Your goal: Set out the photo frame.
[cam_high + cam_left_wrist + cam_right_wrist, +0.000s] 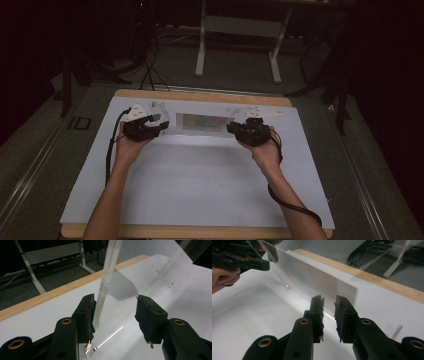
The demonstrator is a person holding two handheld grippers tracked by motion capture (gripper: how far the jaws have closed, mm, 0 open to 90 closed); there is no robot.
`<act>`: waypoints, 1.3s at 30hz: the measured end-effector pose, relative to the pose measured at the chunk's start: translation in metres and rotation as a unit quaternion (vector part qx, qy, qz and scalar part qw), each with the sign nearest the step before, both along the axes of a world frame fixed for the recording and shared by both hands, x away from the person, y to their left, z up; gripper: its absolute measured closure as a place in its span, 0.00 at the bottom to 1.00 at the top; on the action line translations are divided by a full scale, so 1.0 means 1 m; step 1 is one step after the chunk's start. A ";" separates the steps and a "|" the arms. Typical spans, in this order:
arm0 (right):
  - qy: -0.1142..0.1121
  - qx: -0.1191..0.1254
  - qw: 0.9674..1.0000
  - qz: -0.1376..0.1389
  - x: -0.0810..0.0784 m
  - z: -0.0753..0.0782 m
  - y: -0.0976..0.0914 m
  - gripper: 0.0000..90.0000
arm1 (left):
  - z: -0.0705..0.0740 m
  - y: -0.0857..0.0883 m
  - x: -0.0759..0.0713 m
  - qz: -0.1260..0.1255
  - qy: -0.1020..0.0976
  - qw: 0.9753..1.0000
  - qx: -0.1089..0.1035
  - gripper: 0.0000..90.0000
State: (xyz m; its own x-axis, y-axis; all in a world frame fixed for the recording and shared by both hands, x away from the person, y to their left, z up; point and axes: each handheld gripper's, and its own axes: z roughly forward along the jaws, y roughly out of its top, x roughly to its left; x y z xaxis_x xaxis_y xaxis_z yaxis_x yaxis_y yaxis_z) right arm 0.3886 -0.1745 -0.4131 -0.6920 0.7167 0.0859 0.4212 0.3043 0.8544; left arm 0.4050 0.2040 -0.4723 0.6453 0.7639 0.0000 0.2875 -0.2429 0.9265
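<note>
A clear plastic sheet (202, 122) is held up between the two grippers, above the far part of the white table (200, 190). The left gripper (115, 315) has its jaws wide apart, with the sheet's edge against one pad only. The right gripper (329, 315) has its jaws slightly apart, not pressing the sheet.

Our forearms are bare, no sleeves. Our left gripper (143, 125) and right gripper (254, 131) are black, blocky bodies, each topped at twelve o'clock by a pale three-cornered plate. A black cable (295, 206) trails toward six o'clock from each. Our jaws are matte black, with brass-ringed screw holes and frayed, ragged dark pads (149, 317).
</note>
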 end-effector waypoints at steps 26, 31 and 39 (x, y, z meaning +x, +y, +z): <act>0.004 -0.036 0.998 -0.051 0.026 -0.040 -0.062 0.63 | -0.001 0.000 0.010 0.016 -0.004 1.000 -0.015 0.57; 0.011 -0.038 0.997 -0.072 0.033 -0.042 -0.068 0.61 | 0.000 0.000 0.012 0.016 -0.001 1.000 -0.009 0.58; -0.009 -0.035 0.997 -0.065 0.048 -0.046 -0.063 0.53 | 0.000 0.000 0.015 0.022 0.001 1.000 -0.017 0.57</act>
State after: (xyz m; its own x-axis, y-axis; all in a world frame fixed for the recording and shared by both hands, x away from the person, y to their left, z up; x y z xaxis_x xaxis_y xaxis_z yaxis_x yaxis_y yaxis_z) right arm 0.4370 -0.2371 -0.4588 -0.5946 0.8037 0.0204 0.4456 0.3083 0.8405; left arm 0.4202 0.2043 -0.4725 0.6116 0.7907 -0.0271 0.2989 -0.1992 0.9333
